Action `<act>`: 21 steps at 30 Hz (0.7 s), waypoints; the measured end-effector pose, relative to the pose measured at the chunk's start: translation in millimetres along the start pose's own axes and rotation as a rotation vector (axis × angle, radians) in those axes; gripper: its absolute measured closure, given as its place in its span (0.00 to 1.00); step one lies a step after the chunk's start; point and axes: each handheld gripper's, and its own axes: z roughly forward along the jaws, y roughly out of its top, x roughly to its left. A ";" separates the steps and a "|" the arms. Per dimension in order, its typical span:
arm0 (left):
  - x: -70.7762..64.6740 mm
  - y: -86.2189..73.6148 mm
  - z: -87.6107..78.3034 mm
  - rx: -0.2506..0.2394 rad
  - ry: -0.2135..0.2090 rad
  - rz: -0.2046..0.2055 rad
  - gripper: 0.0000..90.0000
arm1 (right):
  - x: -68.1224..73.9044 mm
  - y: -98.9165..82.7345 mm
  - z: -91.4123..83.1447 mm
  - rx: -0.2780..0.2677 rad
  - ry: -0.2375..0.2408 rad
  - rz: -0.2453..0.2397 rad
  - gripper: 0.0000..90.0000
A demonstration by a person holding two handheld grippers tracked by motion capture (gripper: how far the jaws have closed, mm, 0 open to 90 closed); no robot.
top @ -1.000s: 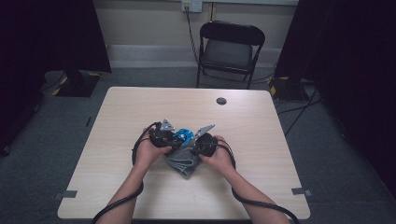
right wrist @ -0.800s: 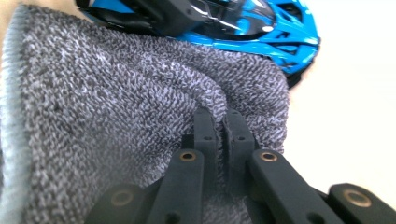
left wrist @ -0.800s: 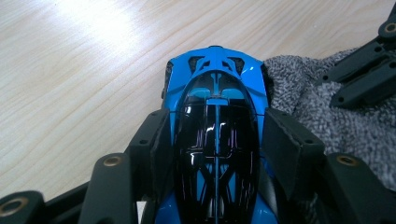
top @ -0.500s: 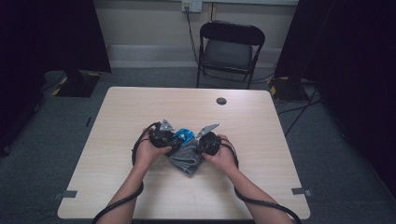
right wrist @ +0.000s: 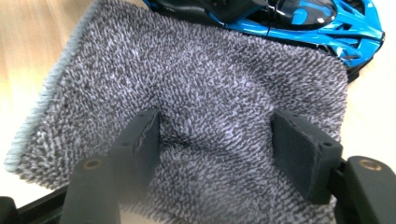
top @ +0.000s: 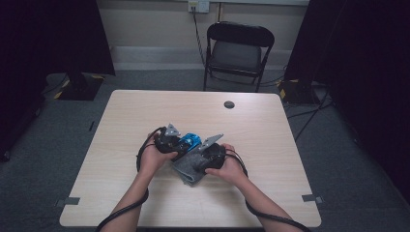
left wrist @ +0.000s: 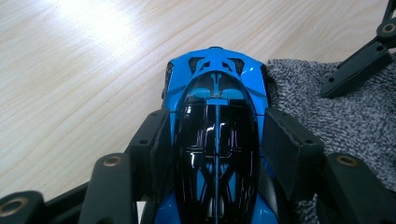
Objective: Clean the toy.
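Note:
A blue and black toy car (left wrist: 217,93) sits at the edge of a grey towel (right wrist: 210,70) on the table. My left gripper (left wrist: 217,140) is shut on the car, with one pad pressed against each side of the body. In the high view the left gripper (top: 180,144) holds the car (top: 192,140) just left of my right gripper (top: 205,154), which hovers over the towel (top: 186,170). The right gripper (right wrist: 217,140) has just been opening. Its jaws now stand apart on the towel, with a slight ridge of cloth between them and nothing gripped.
The pale wooden table (top: 270,125) has a small black round disc (top: 229,104) near its far edge. A black folding chair (top: 239,48) stands behind the table. Dark curtains hang at both sides of the room.
The right hand has edged slightly left over the towel. The left hand and the car have stayed where they were.

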 end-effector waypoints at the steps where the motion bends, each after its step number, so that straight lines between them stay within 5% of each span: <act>1: 0.1 -0.2 -0.2 0.002 0.000 0.003 0.48 | 0.6 0.8 -0.1 0.008 -0.008 -0.007 0.39; 6: 0.4 -3.0 -0.5 -0.018 0.002 0.001 0.48 | -0.3 4.9 -2.2 0.036 -0.065 0.027 0.71; 9: 0.5 -3.5 -0.9 -0.019 -0.001 -0.006 0.48 | -3.0 5.4 -2.6 0.034 -0.085 0.050 0.80; 21: 0.9 -3.2 -0.9 -0.016 -0.003 -0.006 0.48 | -13.7 11.8 -2.4 0.041 -0.141 0.160 0.85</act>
